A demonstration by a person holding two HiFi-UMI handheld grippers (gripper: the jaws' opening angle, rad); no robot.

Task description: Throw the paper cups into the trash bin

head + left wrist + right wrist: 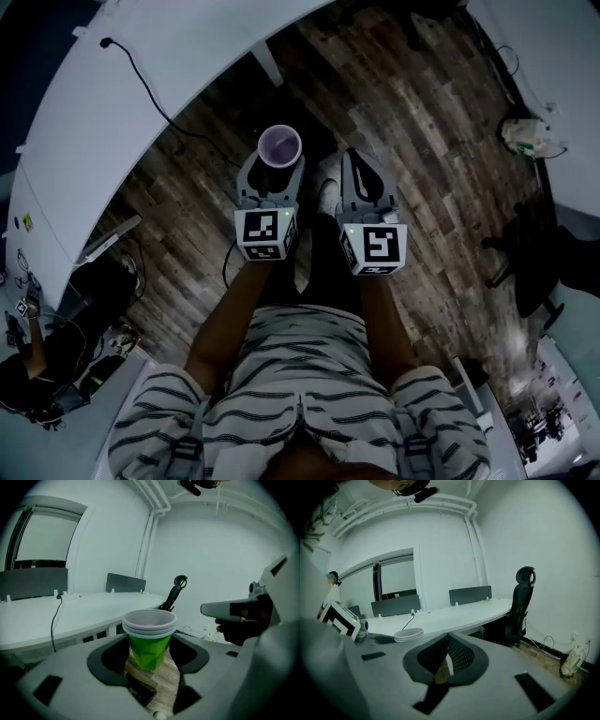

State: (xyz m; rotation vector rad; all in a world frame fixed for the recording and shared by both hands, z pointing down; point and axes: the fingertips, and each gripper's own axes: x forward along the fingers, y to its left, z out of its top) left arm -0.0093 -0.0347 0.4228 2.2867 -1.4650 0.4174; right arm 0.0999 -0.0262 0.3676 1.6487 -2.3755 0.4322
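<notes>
A stack of paper cups point(149, 638), green outside with white rims, stands upright between the jaws of my left gripper point(149, 652), which is shut on it. From the head view the cups point(279, 145) show as a pale round mouth above the wooden floor, at the tip of the left gripper point(272, 171). My right gripper point(356, 173) hangs just to the right of it, at about the same height. In the right gripper view its jaws point(447, 652) meet, with nothing between them. The cups' rim point(408, 634) shows to its left. No trash bin is in view.
A long curved white desk point(122, 103) with a black cable runs along the left. A black office chair point(520, 604) stands by the desk's end. A white bag point(525, 136) lies on the wooden floor by the far wall. Another black chair base point(530, 267) is at the right.
</notes>
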